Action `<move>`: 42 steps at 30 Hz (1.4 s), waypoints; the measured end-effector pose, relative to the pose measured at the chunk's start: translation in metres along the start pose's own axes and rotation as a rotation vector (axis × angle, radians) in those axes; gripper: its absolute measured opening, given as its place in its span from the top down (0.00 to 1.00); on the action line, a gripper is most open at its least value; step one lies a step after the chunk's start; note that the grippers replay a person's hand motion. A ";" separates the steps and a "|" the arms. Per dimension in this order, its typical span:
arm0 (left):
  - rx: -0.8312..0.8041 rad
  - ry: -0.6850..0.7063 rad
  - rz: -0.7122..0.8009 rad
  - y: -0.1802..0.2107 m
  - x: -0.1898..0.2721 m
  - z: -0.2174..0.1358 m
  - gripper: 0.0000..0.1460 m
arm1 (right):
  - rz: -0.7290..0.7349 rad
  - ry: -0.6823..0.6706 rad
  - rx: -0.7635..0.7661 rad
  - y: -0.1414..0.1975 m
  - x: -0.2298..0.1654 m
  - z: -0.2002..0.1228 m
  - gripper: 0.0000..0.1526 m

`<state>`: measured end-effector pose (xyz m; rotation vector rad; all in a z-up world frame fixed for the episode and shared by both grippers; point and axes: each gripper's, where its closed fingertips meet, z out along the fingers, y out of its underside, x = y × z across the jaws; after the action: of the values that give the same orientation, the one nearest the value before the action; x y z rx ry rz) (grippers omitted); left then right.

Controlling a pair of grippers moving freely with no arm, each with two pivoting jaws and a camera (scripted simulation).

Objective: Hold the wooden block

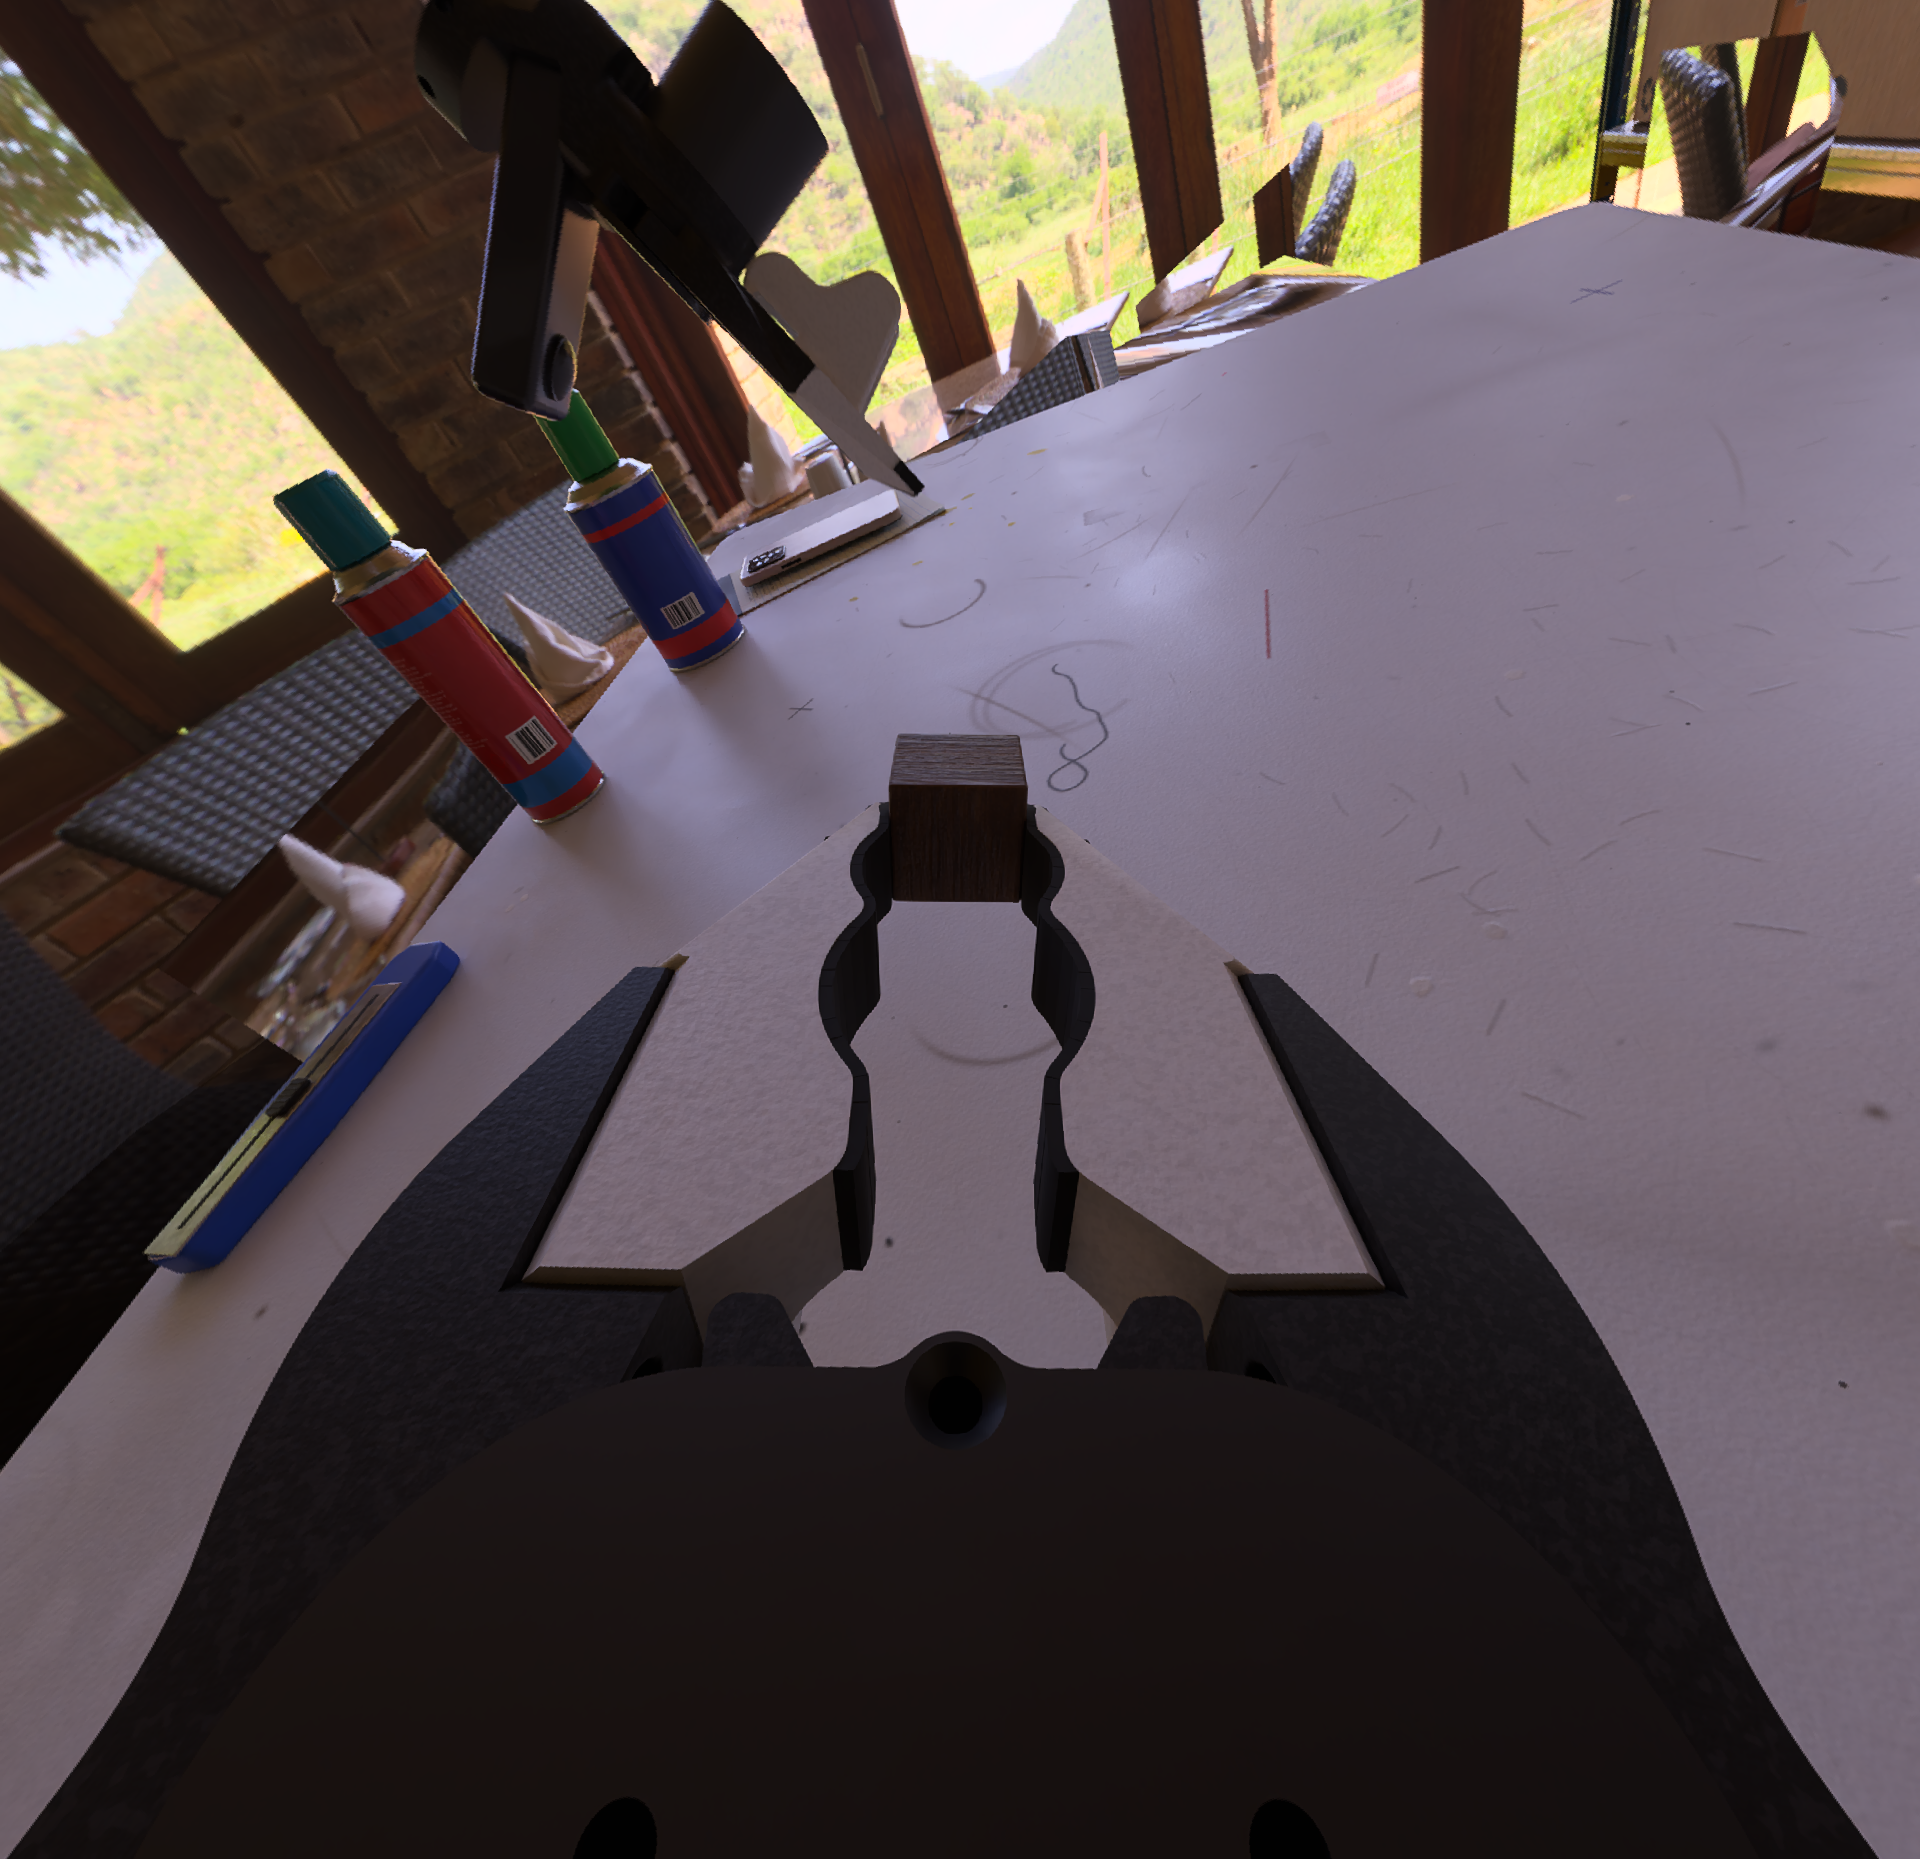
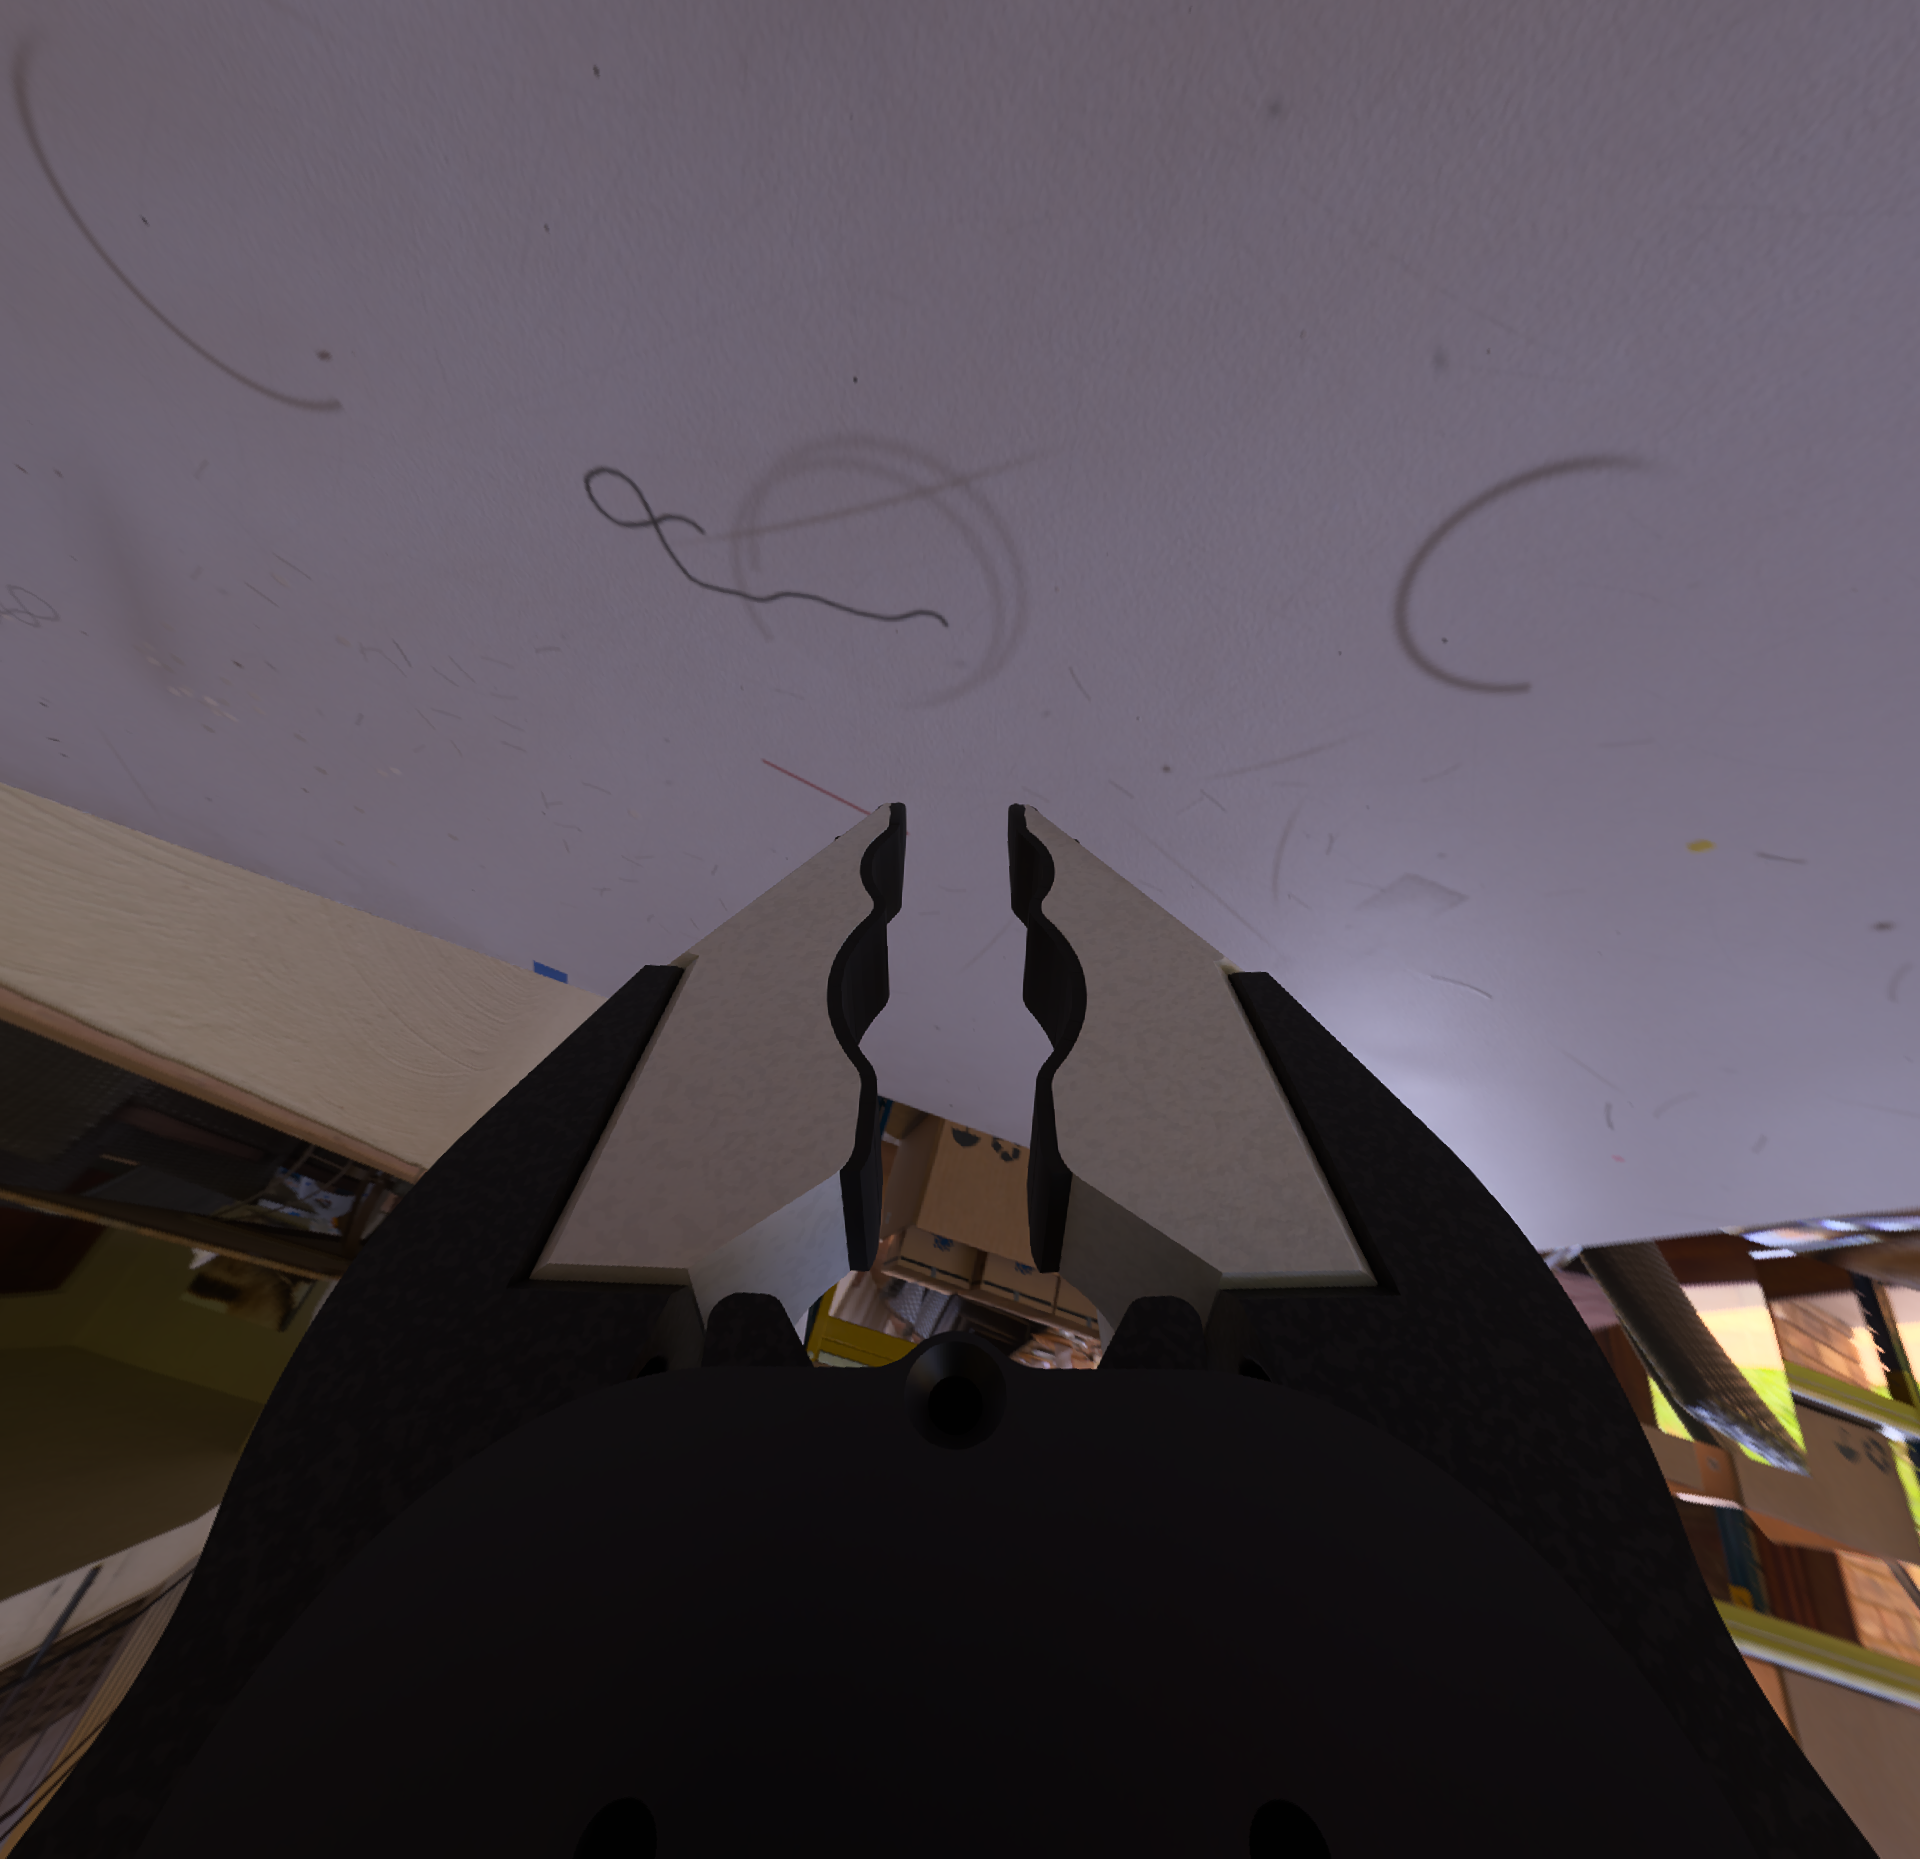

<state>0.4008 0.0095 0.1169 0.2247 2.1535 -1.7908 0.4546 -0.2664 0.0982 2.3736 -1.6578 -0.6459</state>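
A small dark wooden block (image 1: 956,822) sits between the fingertips of my left gripper (image 1: 956,845), which is shut on its two sides, low over the white scratched table (image 1: 1455,770). I cannot tell whether the block touches the table. My right gripper (image 2: 956,817) is open with a narrow gap and holds nothing; it points at the bare tabletop (image 2: 1039,251). It also shows in the left wrist view (image 1: 902,479), tilted down at the far left, its tips near a white flat device (image 1: 821,542). The block does not show in the right wrist view.
A red spray can (image 1: 468,666) and a blue spray can (image 1: 655,573) stand near the table's left edge. A blue utility knife (image 1: 312,1103) lies along that edge. The white device lies on a cardboard sheet. Chairs and windows are beyond the table.
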 end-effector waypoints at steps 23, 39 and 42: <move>0.024 0.007 -0.011 -0.007 0.001 -0.003 0.84 | -0.028 0.274 0.440 0.022 0.020 -0.093 0.78; -0.005 0.015 -0.002 0.000 0.005 0.002 0.84 | -0.308 0.377 0.475 -0.032 -0.028 -0.043 1.00; -0.002 0.009 -0.011 0.000 0.002 0.001 0.84 | -0.338 0.469 0.291 -0.039 -0.022 -0.026 1.00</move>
<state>0.3991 0.0087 0.1155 0.2214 2.1669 -1.7967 0.4933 -0.2339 0.1121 2.7547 -1.2286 0.1295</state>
